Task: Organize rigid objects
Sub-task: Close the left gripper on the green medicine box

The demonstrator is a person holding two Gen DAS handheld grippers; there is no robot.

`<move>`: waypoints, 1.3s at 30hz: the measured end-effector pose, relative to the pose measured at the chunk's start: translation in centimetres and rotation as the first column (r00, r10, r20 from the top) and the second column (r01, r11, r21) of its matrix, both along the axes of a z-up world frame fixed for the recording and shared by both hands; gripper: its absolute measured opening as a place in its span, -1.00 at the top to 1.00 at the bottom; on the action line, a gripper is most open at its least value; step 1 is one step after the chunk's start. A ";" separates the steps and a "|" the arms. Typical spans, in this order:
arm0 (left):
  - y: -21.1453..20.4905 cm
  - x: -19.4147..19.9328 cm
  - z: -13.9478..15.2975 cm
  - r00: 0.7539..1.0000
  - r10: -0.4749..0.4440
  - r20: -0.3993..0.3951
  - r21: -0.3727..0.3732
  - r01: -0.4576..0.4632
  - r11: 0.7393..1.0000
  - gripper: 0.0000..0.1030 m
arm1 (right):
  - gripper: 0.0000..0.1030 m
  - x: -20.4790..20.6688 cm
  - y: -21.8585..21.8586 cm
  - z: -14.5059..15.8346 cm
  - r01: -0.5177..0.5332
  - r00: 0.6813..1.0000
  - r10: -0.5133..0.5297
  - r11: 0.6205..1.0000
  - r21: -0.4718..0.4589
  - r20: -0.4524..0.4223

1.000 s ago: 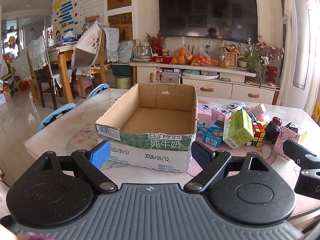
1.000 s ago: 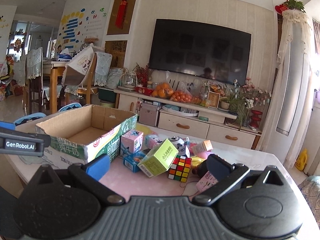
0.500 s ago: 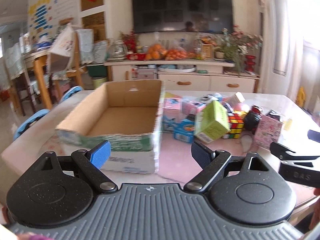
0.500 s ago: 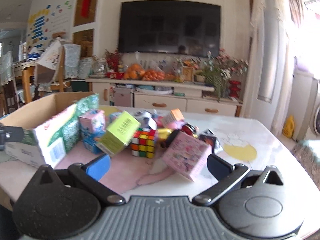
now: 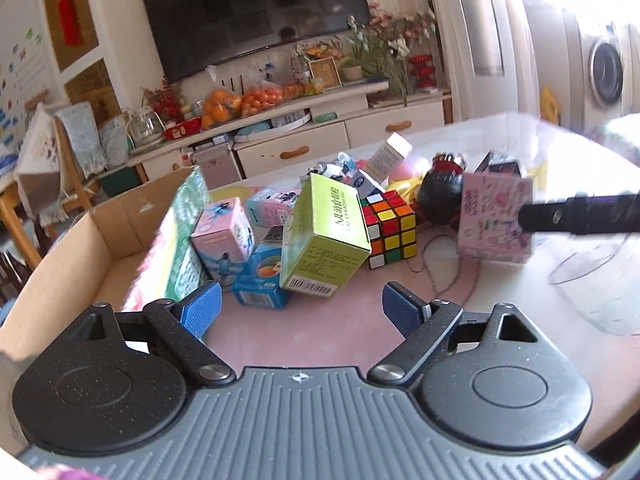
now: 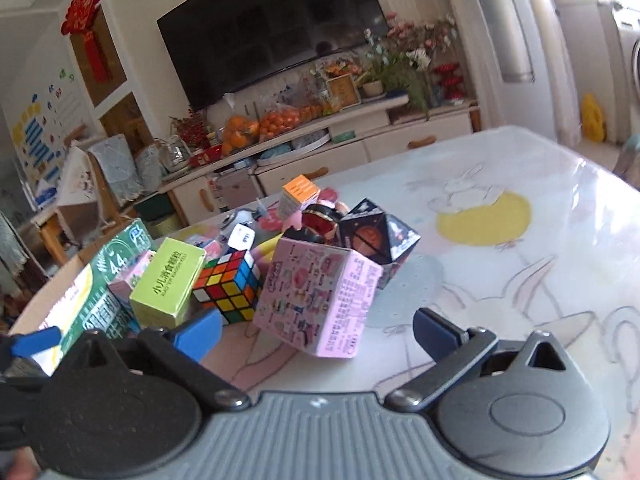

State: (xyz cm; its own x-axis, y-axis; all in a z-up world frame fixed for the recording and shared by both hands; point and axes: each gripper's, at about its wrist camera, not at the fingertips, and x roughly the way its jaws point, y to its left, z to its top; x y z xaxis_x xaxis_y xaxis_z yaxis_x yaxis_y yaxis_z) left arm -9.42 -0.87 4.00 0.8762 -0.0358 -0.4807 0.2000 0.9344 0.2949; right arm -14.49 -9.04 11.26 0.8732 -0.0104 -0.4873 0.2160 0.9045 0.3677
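Observation:
A pile of small rigid objects lies on the table beside an open cardboard box [image 5: 80, 248]. It holds a green box [image 5: 324, 236], a Rubik's cube [image 5: 390, 226], a pink patterned box [image 5: 494, 216], small pink and blue cartons [image 5: 224, 236] and a dark round toy [image 5: 440, 196]. My left gripper [image 5: 302, 306] is open and empty, just short of the green box. My right gripper [image 6: 316, 330] is open and empty, with the pink patterned box [image 6: 320, 304] right in front of its fingers. The green box [image 6: 168, 284], the cube [image 6: 228, 284] and a dark folded-paper shape [image 6: 380, 240] also show there.
The table [image 6: 500, 248] has a pale rabbit-print cover. One finger of the right gripper [image 5: 580, 220] reaches in from the right in the left wrist view. Behind stand a TV cabinet [image 5: 320, 136] with fruit and flowers, and chairs [image 5: 60, 160] at the left.
Both grippers have swung right, away from the cardboard box, and come closer to the pile. The pink patterned box now sits close before the right gripper. Both stay open.

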 end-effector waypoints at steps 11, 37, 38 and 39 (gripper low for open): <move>-2.5 3.9 -1.2 0.998 0.039 0.045 0.099 -0.044 0.994 -1.00 | -0.90 3.9 -3.5 -1.7 -0.045 0.997 0.056 0.976 0.213 -0.046; 0.7 4.2 1.7 0.998 0.060 0.018 0.056 -0.061 0.997 -0.21 | -0.32 5.6 -2.3 -1.1 -0.107 0.991 0.117 0.984 0.145 -0.061; 0.9 4.1 1.9 0.998 0.064 0.010 0.042 -0.064 0.997 -0.21 | -0.30 5.6 -2.1 -1.0 -0.106 0.992 0.115 0.985 0.139 -0.060; 1.2 4.0 2.1 0.998 0.067 0.002 0.026 -0.067 0.997 -0.21 | -0.28 5.6 -2.1 -0.9 -0.105 0.992 0.113 0.985 0.134 -0.059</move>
